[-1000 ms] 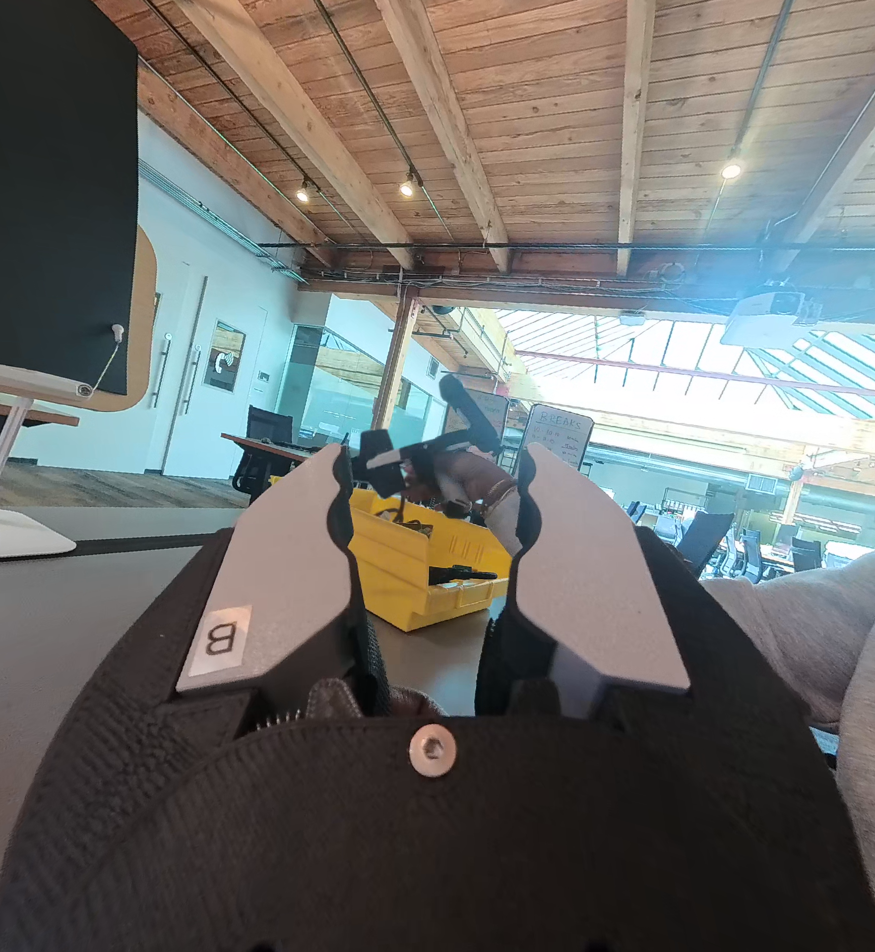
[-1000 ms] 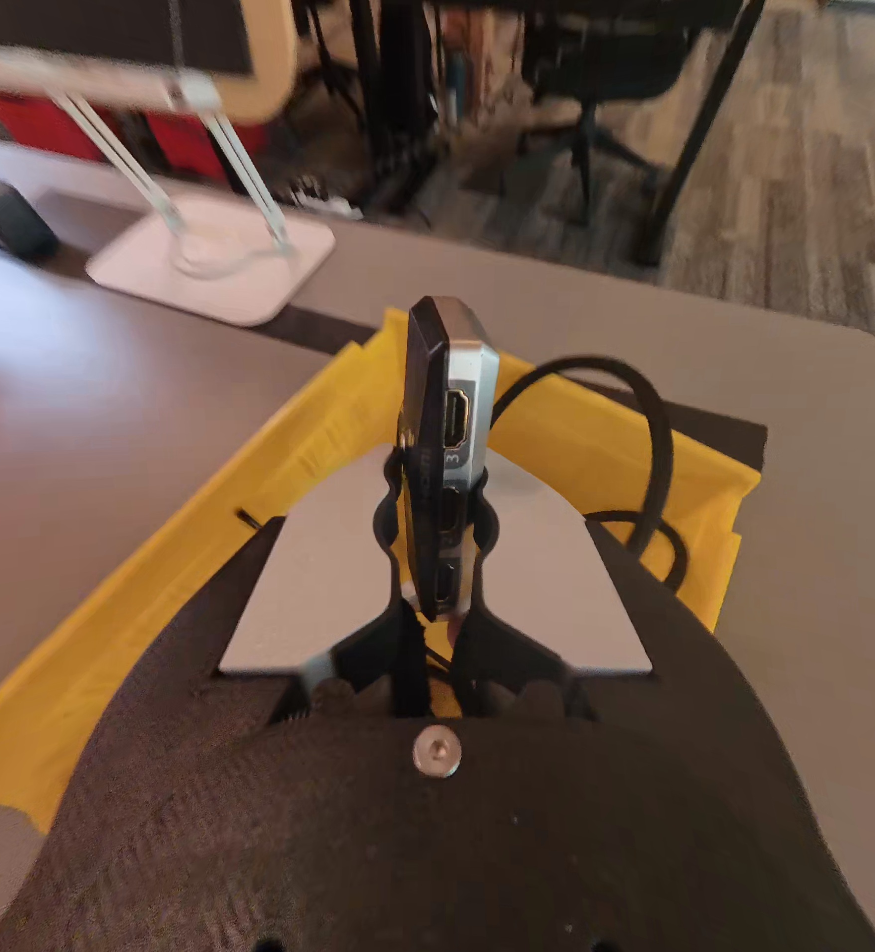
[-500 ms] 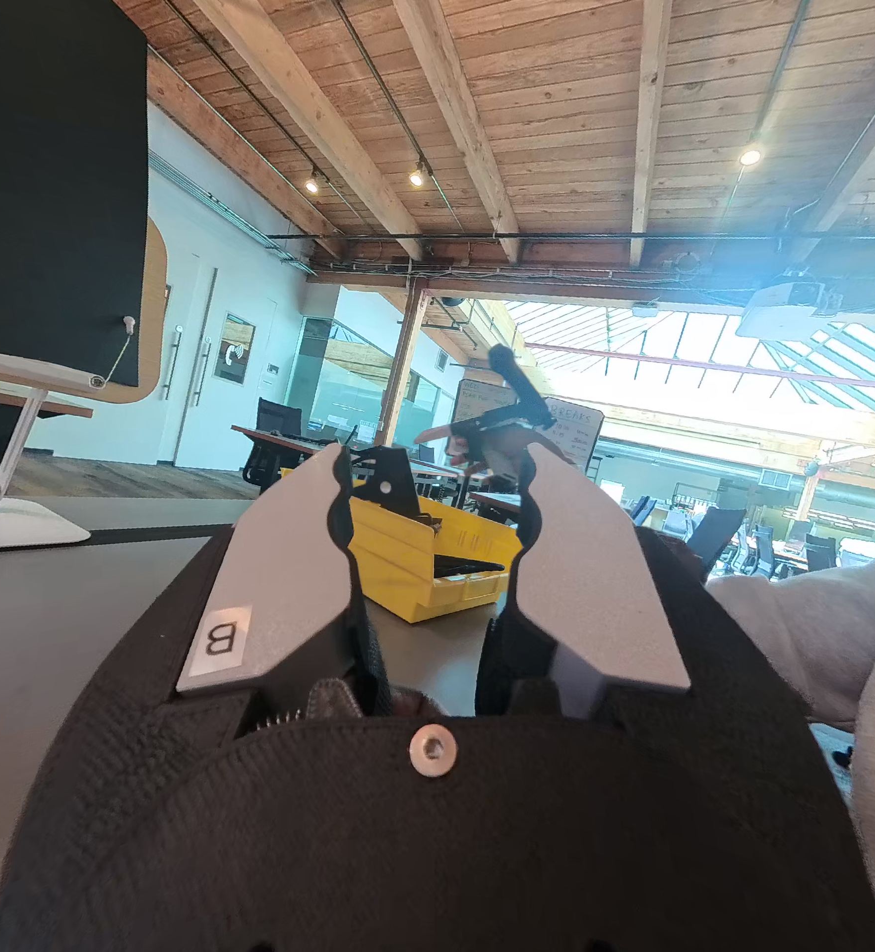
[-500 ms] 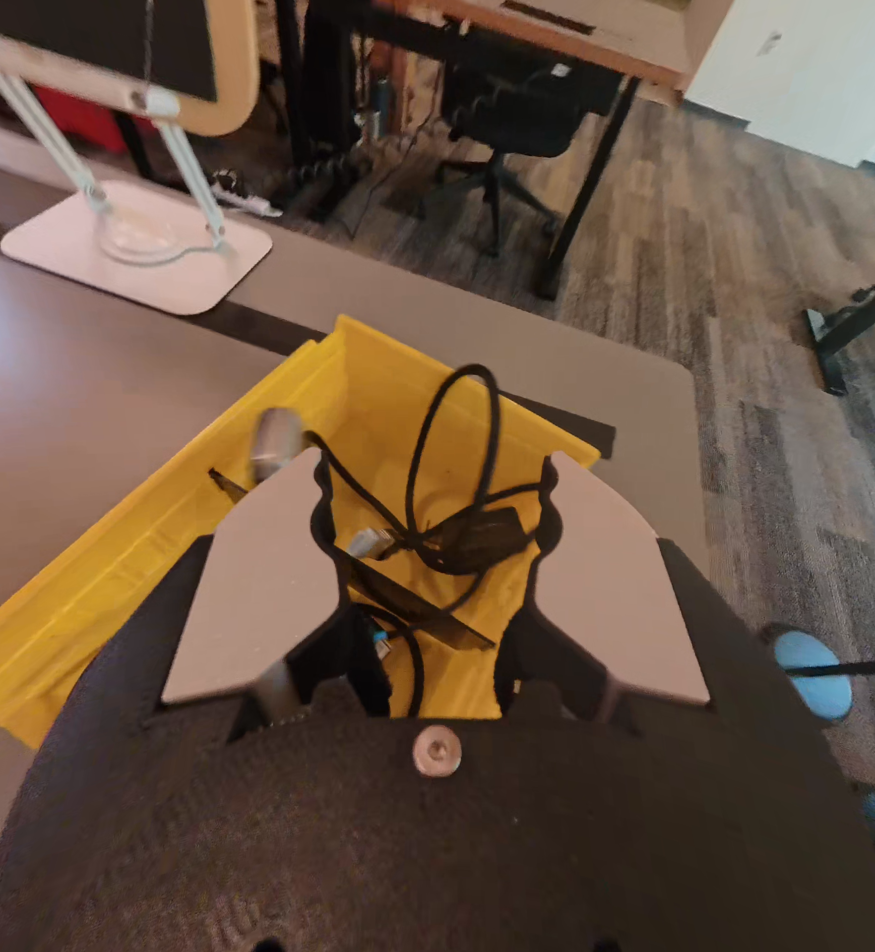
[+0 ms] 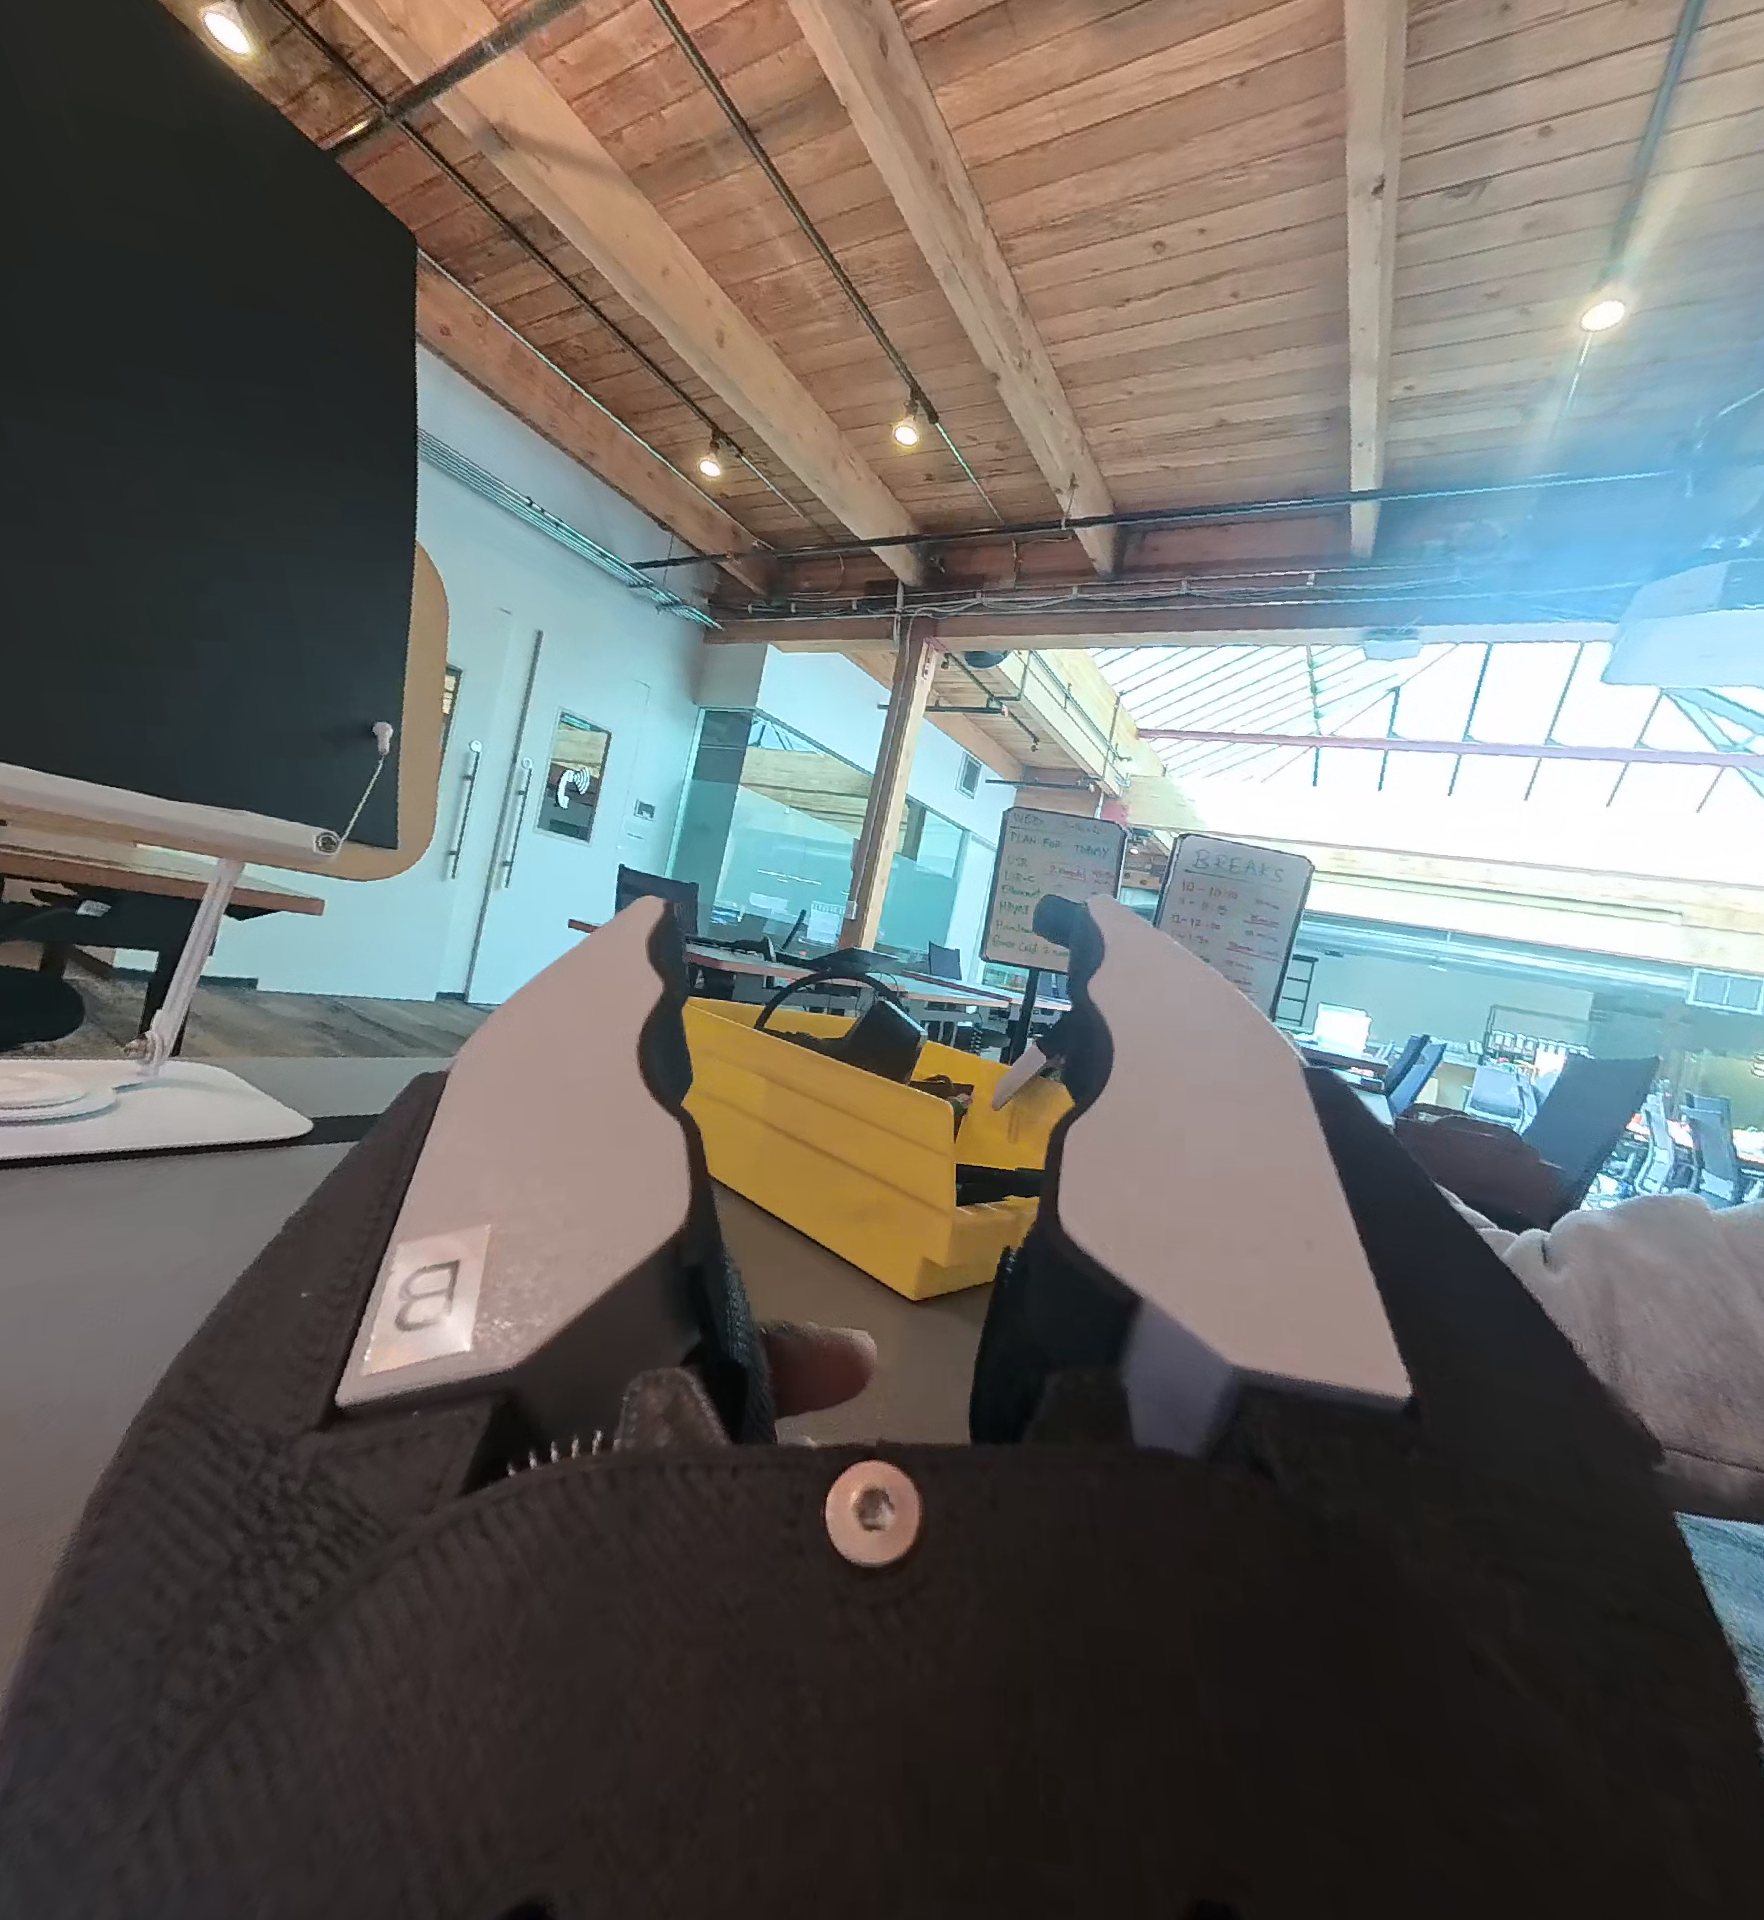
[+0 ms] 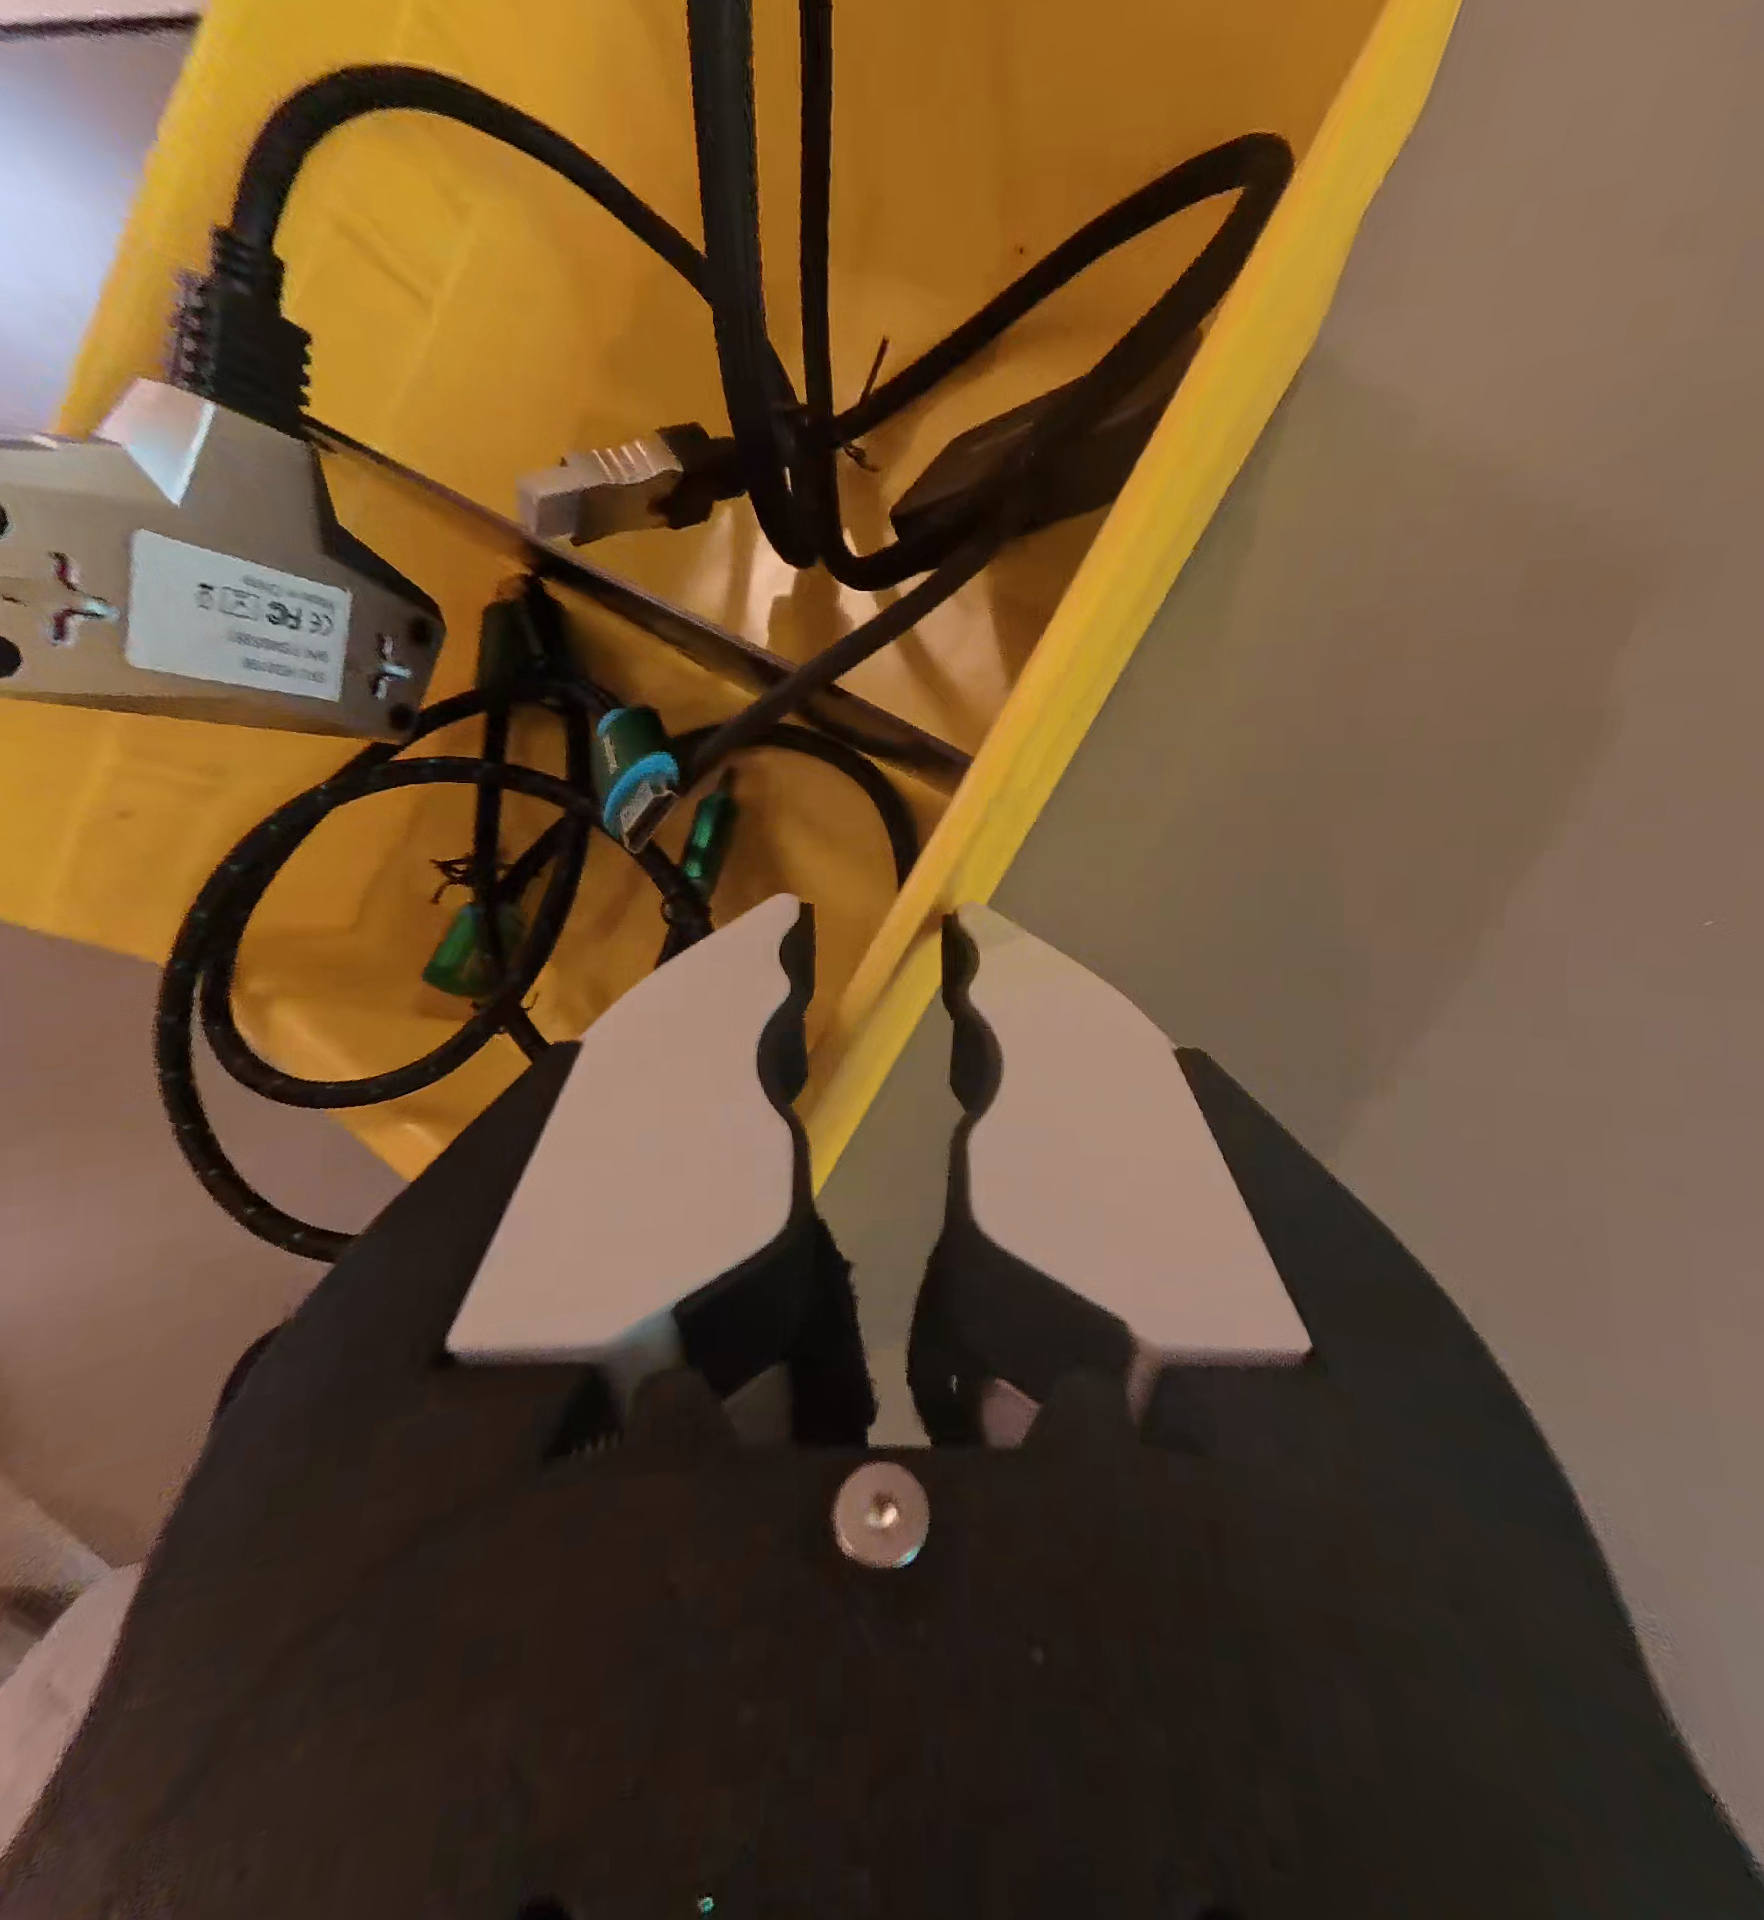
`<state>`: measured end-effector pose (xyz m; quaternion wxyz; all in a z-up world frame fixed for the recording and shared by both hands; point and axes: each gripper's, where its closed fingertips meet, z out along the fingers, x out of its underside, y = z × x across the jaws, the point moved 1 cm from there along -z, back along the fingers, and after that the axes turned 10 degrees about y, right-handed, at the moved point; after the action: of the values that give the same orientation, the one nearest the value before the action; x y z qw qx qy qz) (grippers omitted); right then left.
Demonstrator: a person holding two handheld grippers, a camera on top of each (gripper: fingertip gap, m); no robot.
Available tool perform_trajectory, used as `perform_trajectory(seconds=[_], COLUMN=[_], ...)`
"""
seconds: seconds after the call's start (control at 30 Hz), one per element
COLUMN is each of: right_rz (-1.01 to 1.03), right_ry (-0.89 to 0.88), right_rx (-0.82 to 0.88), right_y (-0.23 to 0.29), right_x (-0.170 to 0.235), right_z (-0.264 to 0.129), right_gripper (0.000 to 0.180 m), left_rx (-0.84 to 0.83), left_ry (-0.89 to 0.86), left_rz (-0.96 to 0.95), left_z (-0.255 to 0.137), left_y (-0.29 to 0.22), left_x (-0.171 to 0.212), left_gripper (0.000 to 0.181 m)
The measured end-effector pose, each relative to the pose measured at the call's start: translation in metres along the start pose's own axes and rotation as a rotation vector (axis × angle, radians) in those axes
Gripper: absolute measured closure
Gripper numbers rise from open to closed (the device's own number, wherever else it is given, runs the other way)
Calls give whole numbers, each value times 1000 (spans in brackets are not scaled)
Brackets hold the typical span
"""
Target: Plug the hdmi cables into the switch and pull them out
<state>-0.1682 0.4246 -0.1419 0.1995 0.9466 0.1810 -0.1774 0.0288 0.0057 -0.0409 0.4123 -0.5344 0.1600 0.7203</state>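
Note:
In the right wrist view the silver HDMI switch (image 6: 171,582) lies underside up at the left side of the yellow bin (image 6: 504,260), with one black cable (image 6: 265,239) running from it. Loose cables lie in the bin: a silver plug (image 6: 597,494), a blue-green plug (image 6: 634,790) and green plugs (image 6: 706,831). My right gripper (image 6: 875,920) hangs over the bin's right rim (image 6: 1169,499), empty, jaws a narrow gap apart. One of its fingers (image 5: 1023,1075) shows in the left wrist view. My left gripper (image 5: 878,914) is open and empty, low over the table, facing the bin (image 5: 826,1132).
The grey table (image 5: 78,1299) carries a black board (image 5: 130,416) on a white stand base (image 5: 78,1101) at the left. A person's thumb (image 5: 816,1371) and grey sleeve (image 5: 1636,1330) are close by. Bare table (image 6: 1480,727) lies right of the bin.
My right gripper let go of the switch, which now lies in the bin. It opened wide, then narrowed and dropped close over the bin's rim. My left gripper stayed open, barely moving.

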Motion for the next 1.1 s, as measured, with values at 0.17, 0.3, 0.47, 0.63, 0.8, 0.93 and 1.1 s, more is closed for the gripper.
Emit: perform_trajectory(seconds=[0.17,0.3,0.47,0.63,0.8,0.93,1.1], right_rz=[-71,-113,-242,-396,-459,-500,-536], right_ry=[20,24,93,170,182,163,55], right_rx=[29,-43,-101,-126,-156,-161,-229], right_y=[6,24,65,116,167,209,278], right_x=[-5,-17,-35,-53,-74,-87,-101], right_z=[4,16,38,65,94,115,144], right_gripper=[158,155,151,147,146,144,131], left_rx=[-11,-8,-8,-4,8,15,21], left_ry=[17,20,15,4,-4,-20,-144], left_rz=[0,-11,-17,-26,-28,-15,49], left_z=[2,2,1,0,0,-2,-12], left_y=[2,3,3,2,0,-2,-9], left_x=[4,5,4,2,1,-2,-22], left_gripper=[109,109,109,109,109,110,114])
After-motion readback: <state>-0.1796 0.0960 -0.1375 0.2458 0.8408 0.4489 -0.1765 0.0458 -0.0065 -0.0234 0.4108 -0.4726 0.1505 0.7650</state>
